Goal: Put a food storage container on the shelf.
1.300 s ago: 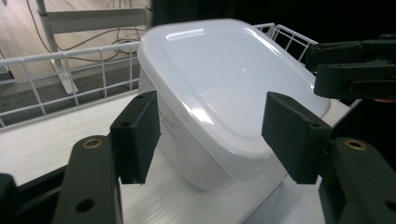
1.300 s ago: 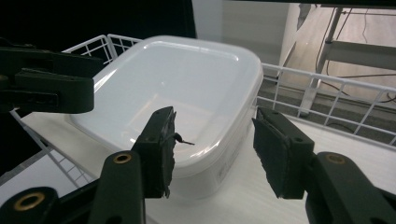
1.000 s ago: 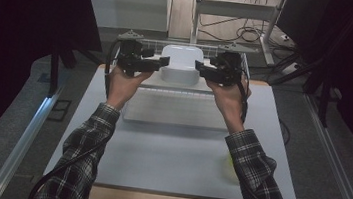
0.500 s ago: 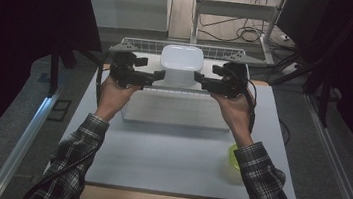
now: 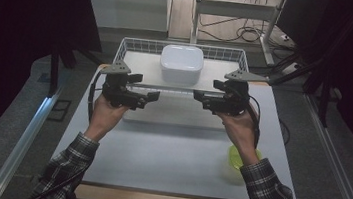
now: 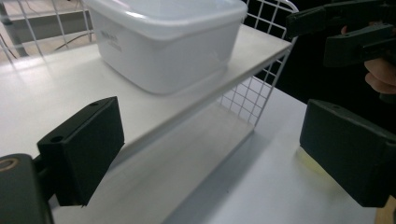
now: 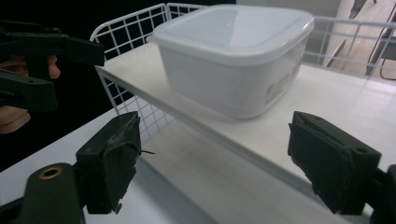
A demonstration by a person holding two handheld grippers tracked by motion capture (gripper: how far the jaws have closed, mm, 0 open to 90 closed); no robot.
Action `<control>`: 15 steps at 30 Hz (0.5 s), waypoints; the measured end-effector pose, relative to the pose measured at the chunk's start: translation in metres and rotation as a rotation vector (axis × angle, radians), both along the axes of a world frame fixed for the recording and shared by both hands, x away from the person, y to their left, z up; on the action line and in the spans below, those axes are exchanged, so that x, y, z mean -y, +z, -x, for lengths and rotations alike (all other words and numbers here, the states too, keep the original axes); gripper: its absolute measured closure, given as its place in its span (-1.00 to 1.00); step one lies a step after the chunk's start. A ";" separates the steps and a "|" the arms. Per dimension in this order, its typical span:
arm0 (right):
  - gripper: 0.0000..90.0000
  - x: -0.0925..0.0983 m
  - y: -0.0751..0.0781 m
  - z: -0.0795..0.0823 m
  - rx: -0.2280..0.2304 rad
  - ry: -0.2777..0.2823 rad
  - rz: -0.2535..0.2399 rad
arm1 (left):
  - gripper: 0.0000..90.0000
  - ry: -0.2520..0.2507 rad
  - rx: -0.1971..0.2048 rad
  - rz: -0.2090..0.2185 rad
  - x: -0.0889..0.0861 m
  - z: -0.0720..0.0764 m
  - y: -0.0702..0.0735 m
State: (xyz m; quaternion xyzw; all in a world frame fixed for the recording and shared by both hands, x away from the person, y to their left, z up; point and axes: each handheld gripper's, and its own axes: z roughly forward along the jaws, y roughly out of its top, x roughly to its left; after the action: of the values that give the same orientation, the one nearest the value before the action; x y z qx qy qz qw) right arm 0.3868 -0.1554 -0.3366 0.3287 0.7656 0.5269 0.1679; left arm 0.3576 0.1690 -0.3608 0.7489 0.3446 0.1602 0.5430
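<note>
**Lidded white box rests on the wire rack's shelf, both grippers clear of it**

The desk (image 5: 158,158) carries everything, a pale sheet over a wooden edge that shows along the near side. At its far end stands a white wire rack (image 5: 135,44) with mesh walls at the sides and back and a flat white shelf board (image 6: 56,102) raised above the desk. A second pale board (image 5: 172,116) lies under and in front of it.

On the shelf, at the middle and towards the back, sits the white plastic box (image 5: 181,64) with rounded corners and a fitted lid. Its walls are milky, so its contents cannot be made out. A small label (image 7: 279,87) shows on one side in the right gripper view, its print too small to read.

The left gripper (image 5: 137,97) and the right gripper (image 5: 209,101) hang in front of the shelf, one at each side, pointing inward at each other and well short of the box. The fingers (image 6: 84,149) of the left one stand wide apart with nothing between them, having just been opening; the same holds for the right gripper's fingers (image 7: 109,161).

Near the desk's right front lies a yellow-green bowl (image 5: 241,157), partly covered by the right forearm in a plaid sleeve (image 5: 269,195). What it holds cannot be told. In the left gripper view only a pale yellow sliver of it peeks from behind one finger.
</note>
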 end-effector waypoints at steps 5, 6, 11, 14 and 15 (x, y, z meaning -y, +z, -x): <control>-0.72 0.004 -0.010 0.012 -0.016 0.029 0.008 | -0.90 -0.009 0.019 -0.030 0.001 0.014 -0.013; -0.73 0.005 -0.012 0.014 -0.016 0.034 0.012 | -0.90 -0.010 0.021 -0.032 0.000 0.017 -0.016; -0.80 0.009 -0.023 0.027 -0.015 0.043 0.026 | -0.91 -0.024 0.020 -0.035 0.000 0.029 -0.029; -0.85 0.013 -0.029 0.033 -0.007 0.049 0.042 | -0.92 -0.038 0.016 -0.031 0.000 0.038 -0.035; -0.86 0.014 -0.032 0.035 -0.007 0.048 0.047 | -0.93 -0.040 0.019 -0.032 0.001 0.041 -0.037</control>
State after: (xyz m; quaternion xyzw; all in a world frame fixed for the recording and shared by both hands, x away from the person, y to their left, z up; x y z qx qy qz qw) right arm 0.3519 -0.1694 -0.3682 0.3078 0.7859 0.5117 0.1601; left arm 0.3170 0.1684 -0.3980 0.7626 0.3216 0.1620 0.5374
